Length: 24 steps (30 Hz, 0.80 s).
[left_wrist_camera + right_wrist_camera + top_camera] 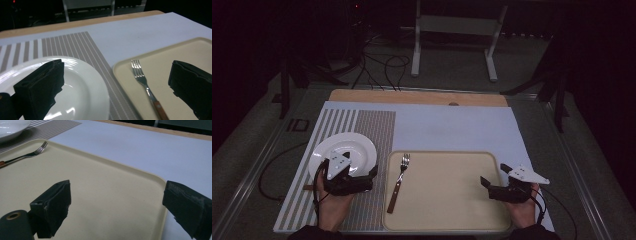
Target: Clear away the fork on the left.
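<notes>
**Left gripper between plate and fork: pick one cleanly**

The white plate [343,153] sits on the striped placemat [372,130] at about nine o'clock of the beige tray [452,220], its near rim just beside the tray's left edge. The fork [399,181] lies on the tray at its left side, tines toward twelve o'clock and wooden handle toward six, apart from the plate.

The left gripper [357,181] hangs over the plate's near edge at roughly five o'clock of the plate, jaws spread wide with nothing between them. In the left gripper view one jaw stands in front of the plate and the other in front of the tray, the fork lying between the two.

If the fork is the next thing to take, it would be best to bring the jaws down astride the handle, not the tines, and to square them across the shaft so it does not twist out. The fork lies flat, so the tips should come low to the tray before closing. Keep the left jaw off the plate rim; a knock there could slide the plate on the placemat.

The right gripper [493,183] rests over the tray's right edge at about three o'clock, jaws likewise apart and empty, well clear of the fork on the counter [452,125].
</notes>
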Each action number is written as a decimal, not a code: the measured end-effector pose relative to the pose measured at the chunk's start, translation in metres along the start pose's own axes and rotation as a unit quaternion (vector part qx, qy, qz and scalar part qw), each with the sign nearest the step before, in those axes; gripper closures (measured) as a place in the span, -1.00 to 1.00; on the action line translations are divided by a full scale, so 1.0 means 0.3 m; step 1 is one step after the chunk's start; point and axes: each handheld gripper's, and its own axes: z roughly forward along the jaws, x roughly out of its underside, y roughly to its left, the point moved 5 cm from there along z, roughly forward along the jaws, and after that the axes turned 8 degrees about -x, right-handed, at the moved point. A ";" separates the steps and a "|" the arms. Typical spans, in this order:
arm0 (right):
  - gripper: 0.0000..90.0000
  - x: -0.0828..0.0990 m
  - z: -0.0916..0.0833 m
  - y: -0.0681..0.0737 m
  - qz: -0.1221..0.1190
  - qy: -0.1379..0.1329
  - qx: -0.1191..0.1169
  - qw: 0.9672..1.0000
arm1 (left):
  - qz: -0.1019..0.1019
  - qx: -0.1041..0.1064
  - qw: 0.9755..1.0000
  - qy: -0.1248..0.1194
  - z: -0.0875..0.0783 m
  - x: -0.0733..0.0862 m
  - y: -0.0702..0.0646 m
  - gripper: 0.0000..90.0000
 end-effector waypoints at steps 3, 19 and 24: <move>-0.82 0.000 0.002 -0.001 -0.001 0.000 0.000 1.000 | 0.014 0.014 1.000 -0.012 -0.011 0.001 0.019 -1.00; -0.82 -0.007 0.005 -0.022 -0.002 -0.005 -0.003 1.000 | 0.051 -0.004 0.997 -0.057 -0.054 0.081 0.129 -1.00; -0.82 -0.011 0.000 -0.034 -0.005 -0.008 -0.006 1.000 | 0.045 -0.004 0.998 -0.053 -0.056 0.108 0.141 -1.00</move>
